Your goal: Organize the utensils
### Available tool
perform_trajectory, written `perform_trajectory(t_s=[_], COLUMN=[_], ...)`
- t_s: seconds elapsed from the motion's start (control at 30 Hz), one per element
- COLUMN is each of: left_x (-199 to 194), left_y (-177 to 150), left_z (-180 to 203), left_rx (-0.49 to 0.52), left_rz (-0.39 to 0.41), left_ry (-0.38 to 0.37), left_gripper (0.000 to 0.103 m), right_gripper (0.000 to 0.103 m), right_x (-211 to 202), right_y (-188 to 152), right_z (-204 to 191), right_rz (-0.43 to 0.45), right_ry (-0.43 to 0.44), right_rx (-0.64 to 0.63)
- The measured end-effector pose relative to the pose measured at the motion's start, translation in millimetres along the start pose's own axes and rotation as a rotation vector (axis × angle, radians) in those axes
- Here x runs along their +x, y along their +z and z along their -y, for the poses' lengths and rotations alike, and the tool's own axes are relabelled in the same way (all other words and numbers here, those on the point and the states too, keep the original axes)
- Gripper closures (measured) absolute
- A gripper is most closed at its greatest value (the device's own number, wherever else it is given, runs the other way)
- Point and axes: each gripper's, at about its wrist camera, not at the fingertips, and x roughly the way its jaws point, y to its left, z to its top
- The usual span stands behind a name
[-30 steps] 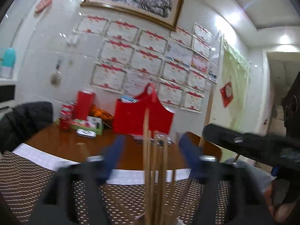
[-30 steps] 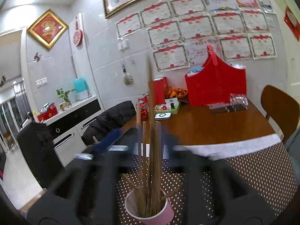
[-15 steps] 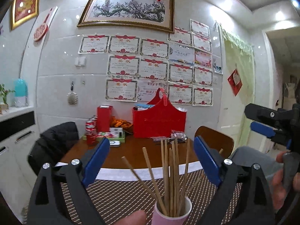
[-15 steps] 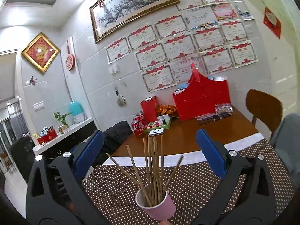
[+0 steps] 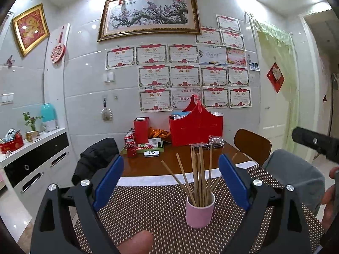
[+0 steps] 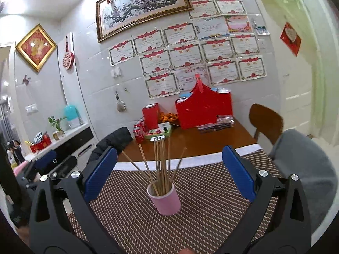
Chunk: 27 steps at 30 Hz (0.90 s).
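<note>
Pink cup (image 5: 200, 212): smooth matt, plastic-looking. Chopsticks (image 5: 199, 177): bare wood, matt. Mat (image 5: 161, 213) under cup: woven cloth look, brown with pale dots, rough. Counter (image 5: 148, 167): polished brown wood, glossy. Left claw (image 5: 171, 182) and right claw (image 6: 169, 169): matt black plastic arms, blue pads (image 5: 109, 182) smooth, shiny metal screws (image 5: 85, 182). Wall tiles (image 5: 84, 84): white, glossy. Red basket (image 6: 203, 108): smooth, semi-gloss.

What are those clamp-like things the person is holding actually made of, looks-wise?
Each is a black angular frame with triangular cut-outs and round silver bolt heads. The left gripper and right gripper both carry flat blue pads inside their two fingers. No cables show. A grey sleeve appears beside them.
</note>
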Motion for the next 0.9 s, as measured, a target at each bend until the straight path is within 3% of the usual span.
perform_trajectory(t_s=[0.5,0.9], left_x=[-94,-135], left_y=[-8,-4], left_z=[-3,-12], left_rx=[-0.029,-0.036], left_rz=[-0.015,0.021], left_ry=[0.068,0.101], left_gripper=[0.009,0.008], right_gripper=[0.006,0.006], right_x=[-97,-121], right_y=[-26,-33], right_z=[-25,-49], right_rz=[0.032,0.062], right_ry=[-0.106,-0.126], right_rx=[-0.065,-0.101])
